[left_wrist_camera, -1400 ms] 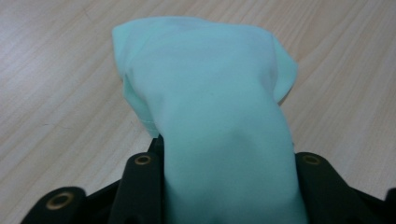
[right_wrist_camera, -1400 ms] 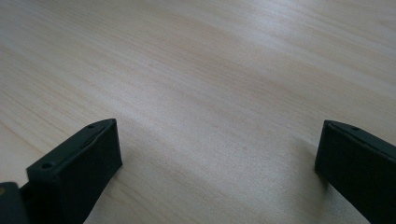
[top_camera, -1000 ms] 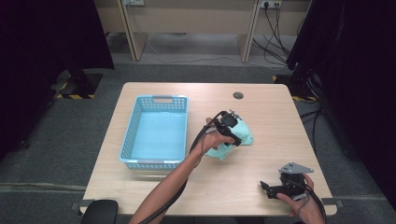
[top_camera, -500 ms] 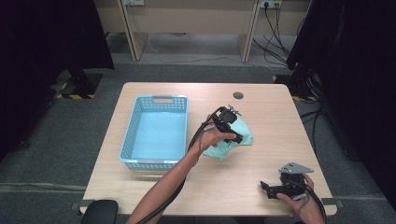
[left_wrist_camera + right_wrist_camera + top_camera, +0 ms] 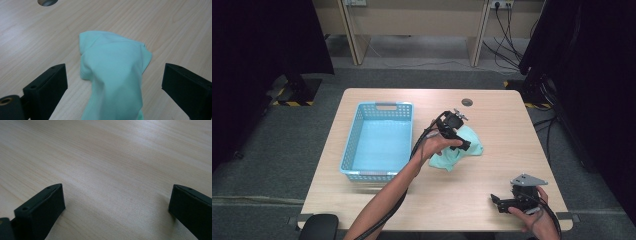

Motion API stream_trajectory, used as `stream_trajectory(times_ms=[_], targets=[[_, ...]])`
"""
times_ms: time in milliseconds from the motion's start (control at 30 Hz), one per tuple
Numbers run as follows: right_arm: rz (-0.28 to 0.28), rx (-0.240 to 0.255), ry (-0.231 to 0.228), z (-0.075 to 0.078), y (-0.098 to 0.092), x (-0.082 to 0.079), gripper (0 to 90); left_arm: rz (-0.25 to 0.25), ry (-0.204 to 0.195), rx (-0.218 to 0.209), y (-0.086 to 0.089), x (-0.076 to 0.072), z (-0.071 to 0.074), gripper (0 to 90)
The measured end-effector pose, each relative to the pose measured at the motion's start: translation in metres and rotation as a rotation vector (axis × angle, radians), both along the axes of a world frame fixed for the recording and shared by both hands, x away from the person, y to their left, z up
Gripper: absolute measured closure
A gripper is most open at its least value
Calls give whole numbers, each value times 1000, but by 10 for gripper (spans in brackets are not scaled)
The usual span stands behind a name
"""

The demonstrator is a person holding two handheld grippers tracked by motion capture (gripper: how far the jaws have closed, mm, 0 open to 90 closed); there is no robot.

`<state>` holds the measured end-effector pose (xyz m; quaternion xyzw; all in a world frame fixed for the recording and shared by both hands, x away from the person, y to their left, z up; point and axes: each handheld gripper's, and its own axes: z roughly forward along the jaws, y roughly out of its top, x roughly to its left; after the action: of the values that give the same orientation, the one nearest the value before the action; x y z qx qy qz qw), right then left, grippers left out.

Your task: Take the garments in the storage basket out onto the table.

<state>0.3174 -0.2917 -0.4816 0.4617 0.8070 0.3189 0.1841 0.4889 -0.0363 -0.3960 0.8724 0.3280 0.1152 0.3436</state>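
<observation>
On the light wooden table (image 5: 492, 200) a crumpled mint-green cloth (image 5: 462, 150) lies near the middle, just to the right of a light blue plastic basket (image 5: 357, 130) that stands apart from it; beyond the cloth a small round hole (image 5: 467, 102) is set in the tabletop. The left gripper (image 5: 464, 145) hangs over the cloth, held in the person's left hand (image 5: 434, 146), its cable running back along the forearm; in the left gripper view its jaws stand wide apart, released, with the cloth (image 5: 112, 72) bunched up between them and rising toward the camera; both fingers (image 5: 47, 86) sit clear of the fabric on either side, with bare wood showing between each pad and the cloth; whether the fabric touches the gripper lower down I cannot tell. The right gripper (image 5: 497, 201) rests low near the table's front right corner, well apart from the cloth, in the person's right hand (image 5: 537, 215), its grey three-cornered plate on top; in the right gripper view its jaws are likewise spread wide, grasping nothing, with plain wood grain (image 5: 112, 170) between them.
</observation>
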Motion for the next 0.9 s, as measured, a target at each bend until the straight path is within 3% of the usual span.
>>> stream_trajectory(times_ms=[400, 500, 900], targets=[[0, 0, 1, 0, 0, 0, 5, 24, -43, -35, 20, -1, 20, 55], [0, 0, 1, 0, 0, 0, 5, 34, -60, -25, 24, -1, 22, 55], [-1, 0, 2, 0, 0, 0, 4, 63, -61, -52, 43, -1, 28, 54]])
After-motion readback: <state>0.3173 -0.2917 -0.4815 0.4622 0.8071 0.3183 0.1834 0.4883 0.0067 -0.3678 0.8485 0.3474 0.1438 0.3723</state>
